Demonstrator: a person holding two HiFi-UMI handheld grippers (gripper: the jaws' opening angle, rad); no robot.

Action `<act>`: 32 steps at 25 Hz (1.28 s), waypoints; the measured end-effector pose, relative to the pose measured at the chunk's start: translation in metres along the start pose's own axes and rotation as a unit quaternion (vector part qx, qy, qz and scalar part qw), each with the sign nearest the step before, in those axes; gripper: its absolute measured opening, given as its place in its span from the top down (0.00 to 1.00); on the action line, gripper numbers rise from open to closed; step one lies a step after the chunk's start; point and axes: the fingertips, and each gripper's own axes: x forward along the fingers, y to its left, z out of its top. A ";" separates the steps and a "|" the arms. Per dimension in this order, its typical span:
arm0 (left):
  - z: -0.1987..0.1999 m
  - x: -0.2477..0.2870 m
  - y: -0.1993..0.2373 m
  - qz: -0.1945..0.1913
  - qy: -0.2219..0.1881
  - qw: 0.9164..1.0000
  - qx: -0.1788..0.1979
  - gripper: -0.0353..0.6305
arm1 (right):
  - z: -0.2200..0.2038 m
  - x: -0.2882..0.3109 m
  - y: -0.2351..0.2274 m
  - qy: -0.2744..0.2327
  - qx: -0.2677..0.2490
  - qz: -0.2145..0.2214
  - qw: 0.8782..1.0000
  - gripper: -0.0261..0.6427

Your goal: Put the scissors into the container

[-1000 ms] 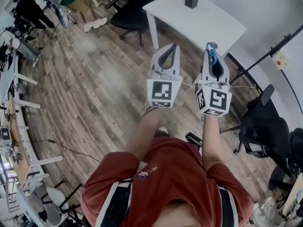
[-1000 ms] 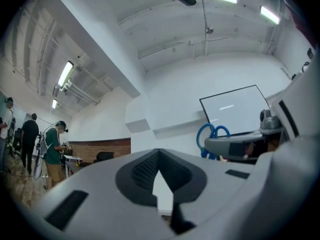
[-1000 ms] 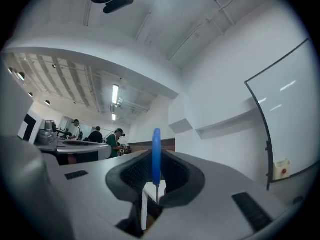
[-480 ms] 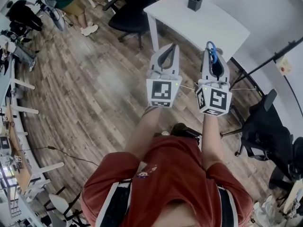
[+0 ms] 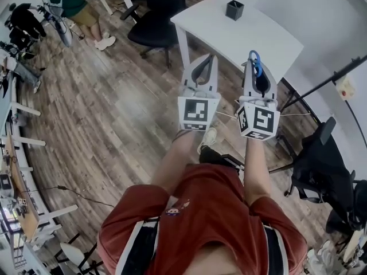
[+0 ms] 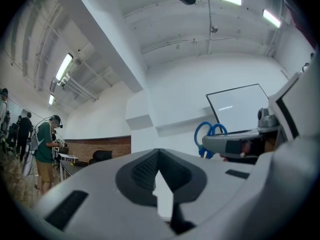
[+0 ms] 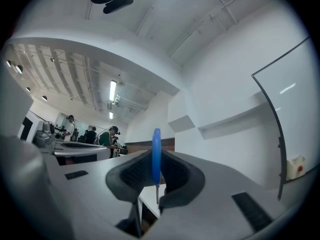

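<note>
You close in on the table and container, right gripper clenched on the scissors, left gripper closed empty; drop-off nears.

White table stands on wood-plank floor; dark square container sits near table's far edge.

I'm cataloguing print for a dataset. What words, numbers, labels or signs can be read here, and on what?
None can be read.
Cube on the left hand-held gripper: square marker pattern, no letters.
Cube on the right hand-held gripper: likewise.
Shirt emblem: too small.
Wall box label: too small.
</note>
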 end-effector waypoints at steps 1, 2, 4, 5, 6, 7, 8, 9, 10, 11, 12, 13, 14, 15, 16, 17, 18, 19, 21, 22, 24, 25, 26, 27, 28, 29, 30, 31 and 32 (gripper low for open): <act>-0.001 0.008 0.003 -0.001 -0.001 1.000 0.001 0.93 | -0.002 0.008 -0.003 0.000 0.005 0.000 1.000 0.87; -0.003 0.017 0.006 -0.002 -0.001 1.000 0.002 0.93 | -0.003 0.017 -0.005 -0.001 0.011 0.000 1.000 0.87; -0.007 0.035 0.013 -0.002 0.000 1.000 0.004 0.93 | -0.007 0.036 -0.011 -0.002 0.019 0.002 1.000 0.87; -0.009 0.045 0.016 -0.002 0.000 1.000 0.004 0.93 | -0.009 0.045 -0.014 -0.002 0.017 0.002 1.000 0.87; -0.011 0.055 0.019 -0.003 0.001 1.000 0.004 0.93 | -0.011 0.054 -0.018 -0.002 0.016 0.001 1.000 0.87; -0.014 0.065 0.021 -0.004 0.001 1.000 0.003 0.93 | -0.014 0.063 -0.023 -0.001 0.015 0.000 1.000 0.87; -0.016 0.074 0.024 -0.004 0.002 1.000 0.001 0.93 | -0.017 0.071 -0.027 0.001 0.015 -0.001 1.000 0.87; -0.019 0.083 0.027 -0.004 0.004 1.000 -0.001 0.93 | -0.020 0.079 -0.031 0.004 0.015 -0.002 1.000 0.87; -0.022 0.092 0.030 -0.004 0.006 1.000 -0.002 0.93 | -0.023 0.087 -0.035 0.006 0.015 -0.002 1.000 0.87; -0.025 0.101 0.033 -0.004 0.008 1.000 -0.004 0.93 | -0.027 0.096 -0.040 0.009 0.015 -0.003 1.000 0.87; -0.028 0.112 0.036 -0.003 0.009 1.000 -0.005 0.93 | -0.031 0.104 -0.045 0.012 0.016 -0.004 1.000 0.87; -0.032 0.122 0.038 -0.003 0.011 1.000 -0.006 0.93 | -0.035 0.114 -0.050 0.014 0.016 -0.006 1.000 0.87; -0.035 0.133 0.041 -0.003 0.012 1.000 -0.006 0.93 | -0.040 0.123 -0.055 0.016 0.016 -0.006 1.000 0.87; -0.039 0.143 0.043 -0.004 0.014 1.000 -0.006 0.93 | -0.044 0.132 -0.060 0.018 0.017 -0.007 1.000 0.87; -0.042 0.153 0.045 -0.004 0.015 1.000 -0.006 0.93 | -0.049 0.141 -0.065 0.020 0.018 -0.008 1.000 0.87; -0.044 0.163 0.047 -0.005 0.015 1.000 -0.006 0.93 | -0.052 0.150 -0.070 0.022 0.019 -0.009 1.000 0.87; -0.046 0.173 0.048 -0.007 0.016 1.000 -0.006 0.93 | -0.056 0.159 -0.075 0.024 0.020 -0.010 0.999 0.87; -0.048 0.183 0.049 -0.010 0.016 1.000 -0.007 0.93 | -0.058 0.167 -0.080 0.025 0.022 -0.012 0.999 0.87; -0.052 0.203 0.052 -0.014 0.017 1.000 -0.005 0.93 | -0.063 0.185 -0.090 0.025 0.028 -0.015 0.999 0.87; -0.054 0.213 0.054 -0.015 0.017 1.000 -0.004 0.93 | -0.066 0.195 -0.094 0.025 0.032 -0.016 0.999 0.87; -0.059 0.231 0.057 -0.016 0.019 1.000 -0.002 0.93 | -0.071 0.212 -0.102 0.025 0.036 -0.015 0.999 0.87; -0.063 0.238 0.058 -0.016 0.021 1.000 -0.002 0.93 | -0.075 0.218 -0.105 0.026 0.036 -0.015 0.999 0.87; -0.065 0.244 0.059 -0.016 0.023 1.000 -0.003 0.93 | -0.078 0.223 -0.108 0.028 0.037 -0.015 0.999 0.87; -0.068 0.249 0.059 -0.016 0.024 1.000 -0.003 0.93 | -0.080 0.228 -0.112 0.028 0.038 -0.016 0.999 0.87; -0.069 0.254 0.060 -0.015 0.024 1.000 -0.003 0.93 | -0.082 0.232 -0.115 0.028 0.038 -0.017 0.999 0.87; -0.071 0.258 0.061 -0.015 0.024 1.000 -0.003 0.93 | -0.083 0.237 -0.118 0.028 0.039 -0.017 0.999 0.87; -0.072 0.262 0.062 -0.013 0.025 1.000 -0.003 0.93 | -0.084 0.240 -0.119 0.028 0.040 -0.017 0.999 0.87; -0.073 0.266 0.064 -0.012 0.026 1.000 -0.003 0.93 | -0.085 0.244 -0.121 0.027 0.040 -0.016 0.999 0.87; -0.074 0.269 0.064 -0.011 0.027 1.000 -0.003 0.93 | -0.085 0.246 -0.122 0.027 0.040 -0.014 0.999 0.87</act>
